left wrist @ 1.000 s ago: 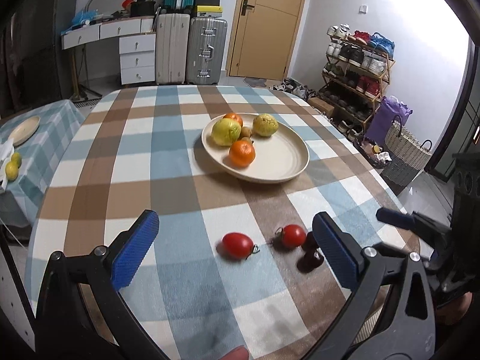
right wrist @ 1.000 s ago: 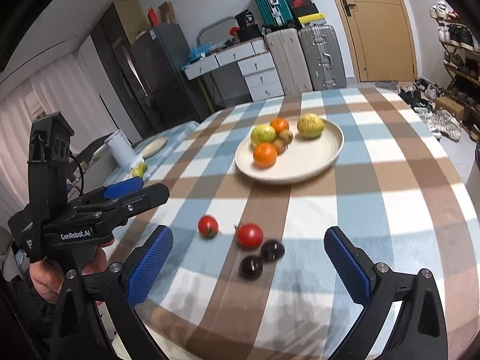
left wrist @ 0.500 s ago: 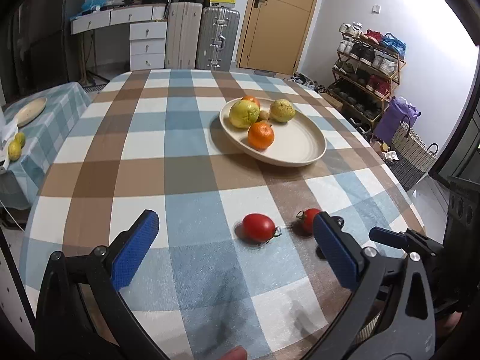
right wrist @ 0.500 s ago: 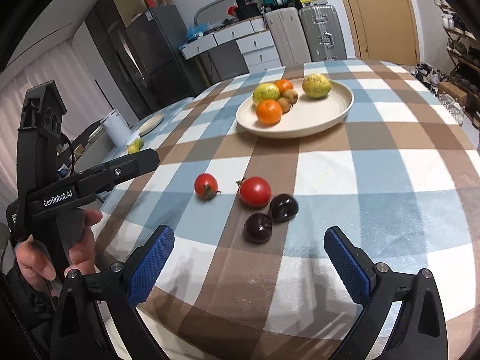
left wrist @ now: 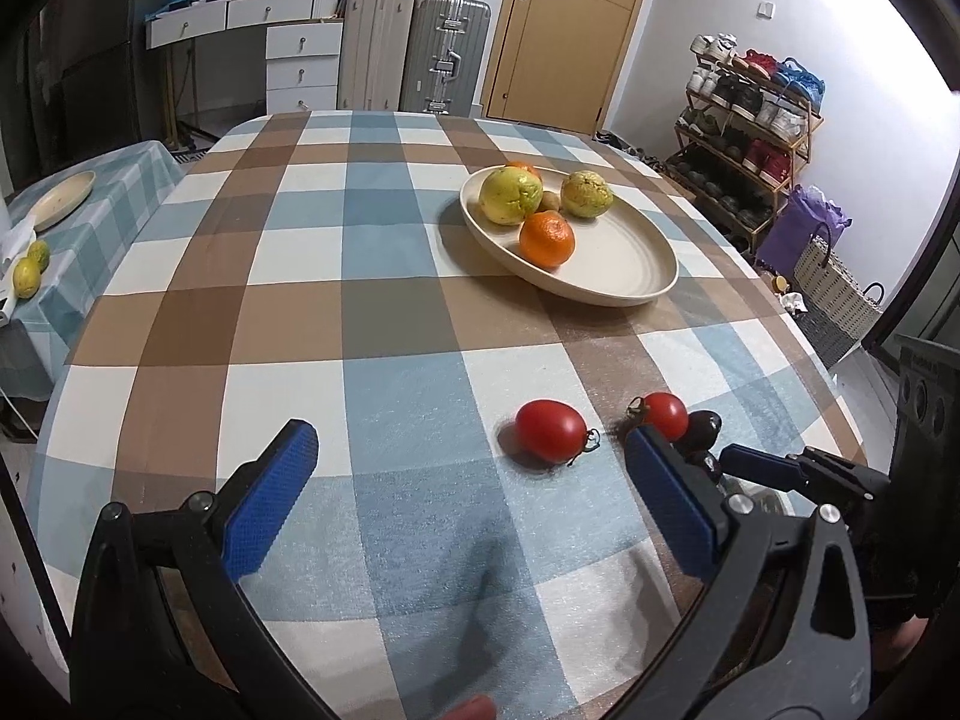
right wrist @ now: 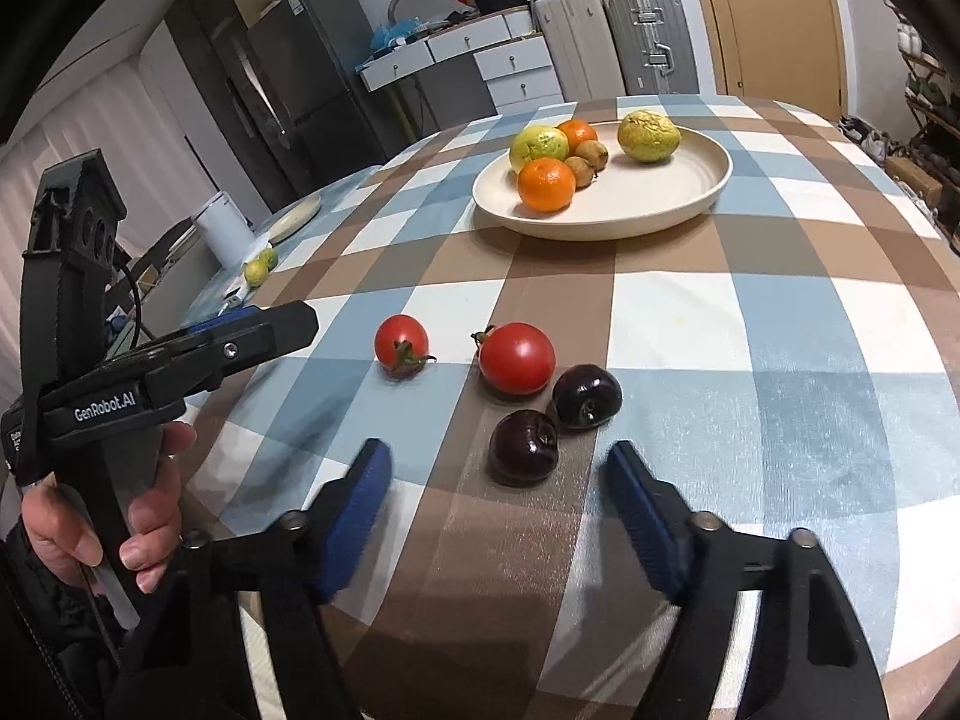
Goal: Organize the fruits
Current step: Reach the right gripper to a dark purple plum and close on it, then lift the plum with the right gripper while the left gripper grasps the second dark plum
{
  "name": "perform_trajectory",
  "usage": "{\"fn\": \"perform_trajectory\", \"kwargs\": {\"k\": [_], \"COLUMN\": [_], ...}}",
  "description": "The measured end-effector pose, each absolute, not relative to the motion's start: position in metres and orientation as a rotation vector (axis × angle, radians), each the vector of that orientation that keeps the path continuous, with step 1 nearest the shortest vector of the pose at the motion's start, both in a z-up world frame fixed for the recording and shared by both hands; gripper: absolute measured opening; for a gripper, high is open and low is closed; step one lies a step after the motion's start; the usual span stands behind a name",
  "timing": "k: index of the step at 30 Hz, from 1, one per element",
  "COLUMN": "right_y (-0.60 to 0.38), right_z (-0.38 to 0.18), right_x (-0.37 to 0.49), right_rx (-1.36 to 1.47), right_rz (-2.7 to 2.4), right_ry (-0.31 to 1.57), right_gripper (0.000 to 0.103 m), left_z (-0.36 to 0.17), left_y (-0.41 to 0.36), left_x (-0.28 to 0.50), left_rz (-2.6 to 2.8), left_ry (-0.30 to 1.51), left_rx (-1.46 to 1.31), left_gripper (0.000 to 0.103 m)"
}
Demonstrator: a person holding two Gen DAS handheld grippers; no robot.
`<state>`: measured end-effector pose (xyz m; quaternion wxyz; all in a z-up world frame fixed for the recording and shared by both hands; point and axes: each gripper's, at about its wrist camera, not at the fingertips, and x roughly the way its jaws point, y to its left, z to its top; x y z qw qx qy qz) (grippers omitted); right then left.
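Note:
A cream plate (left wrist: 624, 276) (right wrist: 672, 204) on the checked tablecloth holds two yellow-green fruits, two oranges (right wrist: 546, 183) and small brown kiwis. Near the front edge lie two red tomatoes (left wrist: 551, 429) (left wrist: 665, 414) (right wrist: 401, 341) (right wrist: 516, 357) and two dark plums (right wrist: 523, 447) (right wrist: 587, 395). My left gripper (left wrist: 468, 480) is open and empty, just short of the oval tomato. My right gripper (right wrist: 498, 498) is open and empty, its jaws narrower than before, just in front of the nearer plum. One plum (left wrist: 702, 427) is partly hidden behind my left gripper's right finger.
A side table at the left holds a small plate (left wrist: 60, 198) and lemons (left wrist: 27, 276). Suitcases, drawers and a door stand at the back. A shoe rack (left wrist: 750, 138) and a wicker basket (left wrist: 834, 288) stand at the right. The table's front edge is close below both grippers.
Both grippers have moved down and closer to the loose fruits. The right gripper's jaws have narrowed but stay open. The fruits have not moved.

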<state>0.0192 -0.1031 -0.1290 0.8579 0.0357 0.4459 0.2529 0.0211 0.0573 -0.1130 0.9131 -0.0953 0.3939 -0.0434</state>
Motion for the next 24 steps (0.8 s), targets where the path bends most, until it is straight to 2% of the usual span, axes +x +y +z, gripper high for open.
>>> {"fn": "perform_trajectory", "kwargs": {"k": [4, 5, 11, 24], "right_y": [-0.101, -0.1, -0.098, -0.119], "right_z": [-0.129, -0.13, -0.131, -0.114], "right_x": [0.023, 0.024, 0.023, 0.009], "right_rx": [0.056, 0.051, 0.01, 0.067], "right_rz": [0.513, 0.518, 0.498, 0.545], "right_ry": [0.943, 0.949, 0.951, 0.881], "right_gripper": [0.057, 0.048, 0.024, 0.024], "left_z": [-0.114, -0.114, -0.113, -0.089], "left_y": [0.059, 0.059, 0.059, 0.02], "left_x": [0.021, 0.021, 0.02, 0.024], "left_rz": [-0.088, -0.087, -0.09, -0.224], "left_ry": [0.809, 0.811, 0.806, 0.8], "left_rx": [-0.2, -0.198, -0.199, -0.07], "left_gripper": [0.102, 0.102, 0.102, 0.102]}}
